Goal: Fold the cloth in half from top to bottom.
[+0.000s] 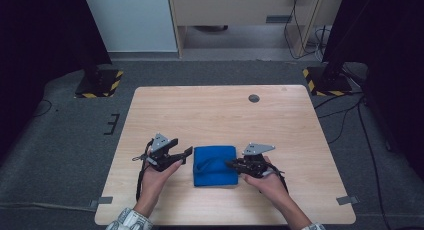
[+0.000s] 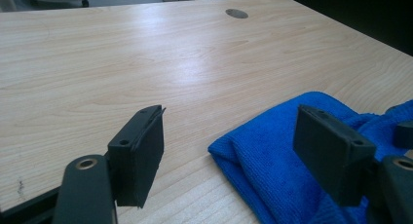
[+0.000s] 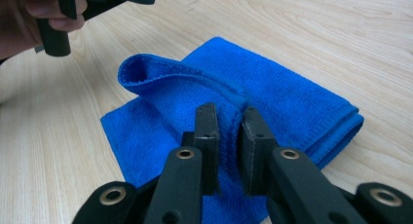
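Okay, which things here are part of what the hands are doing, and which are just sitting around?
In use:
- blue cloth, folded on the table
- right gripper, pinching a raised fold of the cloth
- left gripper, open beside the cloth

Just around:
- round hole in the table
- striped stand bases on the floor

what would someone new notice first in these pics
A bright blue cloth, folded, lies near the front edge of a pale wooden table, between two hand-held grippers. The right gripper pinches a raised fold of the cloth, while the left gripper sits open at the cloth's other side.
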Demonstrator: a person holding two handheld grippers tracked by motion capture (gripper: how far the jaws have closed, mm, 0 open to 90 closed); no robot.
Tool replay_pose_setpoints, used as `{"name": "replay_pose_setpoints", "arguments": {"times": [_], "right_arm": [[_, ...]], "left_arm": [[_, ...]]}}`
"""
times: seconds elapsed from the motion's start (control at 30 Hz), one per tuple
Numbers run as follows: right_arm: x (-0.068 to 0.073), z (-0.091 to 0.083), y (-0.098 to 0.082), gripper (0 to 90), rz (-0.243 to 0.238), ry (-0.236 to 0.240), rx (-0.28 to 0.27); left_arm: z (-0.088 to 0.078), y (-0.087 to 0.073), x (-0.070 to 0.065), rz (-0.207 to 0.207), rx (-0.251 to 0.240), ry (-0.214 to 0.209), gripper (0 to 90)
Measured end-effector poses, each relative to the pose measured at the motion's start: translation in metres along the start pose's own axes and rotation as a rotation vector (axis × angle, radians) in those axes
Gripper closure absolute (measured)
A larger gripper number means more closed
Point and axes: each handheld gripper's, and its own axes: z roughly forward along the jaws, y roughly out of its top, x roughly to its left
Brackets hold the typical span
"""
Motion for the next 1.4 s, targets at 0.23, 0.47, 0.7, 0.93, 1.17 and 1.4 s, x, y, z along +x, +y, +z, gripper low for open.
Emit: {"name": "replay_pose_setpoints", "arguments": {"times": [0.23, 0.47, 0.7, 0.93, 1.17, 1.4], "right_arm": [[0.003, -0.005, -0.005, 73.3, -0.013, -0.004, 0.019], [0.005, -0.011, -0.009, 66.3, -0.011, -0.008, 0.03], [0.011, -0.019, -0.012, 57.2, -0.011, 0.002, 0.044], [0.016, -0.026, -0.005, 49.9, 0.002, 0.003, -0.003], [0.014, -0.022, -0.003, 40.4, -0.007, -0.039, -0.013], [0.01, -0.018, -0.001, 32.2, -0.012, -0.073, -0.003]], "left_arm": [[0.001, -0.002, -0.001, 0.007, 0.01, 0.004, 26.9], [0.001, -0.003, -0.001, 0.007, 0.017, 0.006, 26.9], [0.0, -0.003, 0.0, 0.001, 0.01, 0.012, 26.9], [0.001, -0.003, 0.001, 0.003, 0.01, 0.016, 26.7], [0.001, -0.004, 0.002, 0.004, 0.011, 0.021, 26.2], [0.002, -0.003, 0.004, -0.016, 0.009, 0.017, 23.4]]}}
